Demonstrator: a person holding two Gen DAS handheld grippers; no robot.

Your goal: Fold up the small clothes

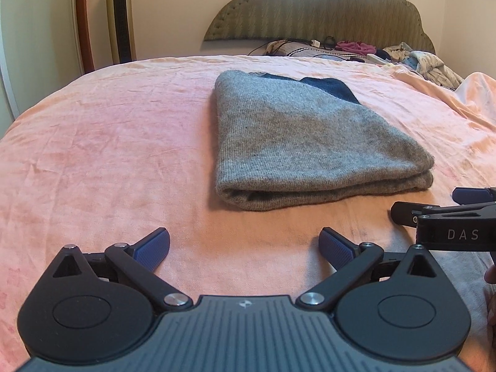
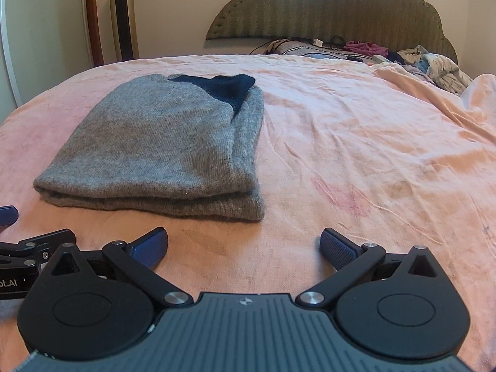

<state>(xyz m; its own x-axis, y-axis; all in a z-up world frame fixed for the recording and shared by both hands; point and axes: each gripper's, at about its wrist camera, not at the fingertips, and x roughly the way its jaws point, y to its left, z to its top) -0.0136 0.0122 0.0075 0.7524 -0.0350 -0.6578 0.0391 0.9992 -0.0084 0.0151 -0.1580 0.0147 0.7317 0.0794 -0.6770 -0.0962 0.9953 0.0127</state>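
Grey knit garment (image 1: 297, 142) folded on pink bedspread (image 1: 108, 139), at one o'clock from left gripper (image 1: 244, 246), eleven o'clock from right gripper (image 2: 244, 246); both sets of tongs spread wide, gripping nothing; risk: snagging top layer on any re-grip, undoing fold; loose dark inner piece (image 2: 223, 88) slipping out.
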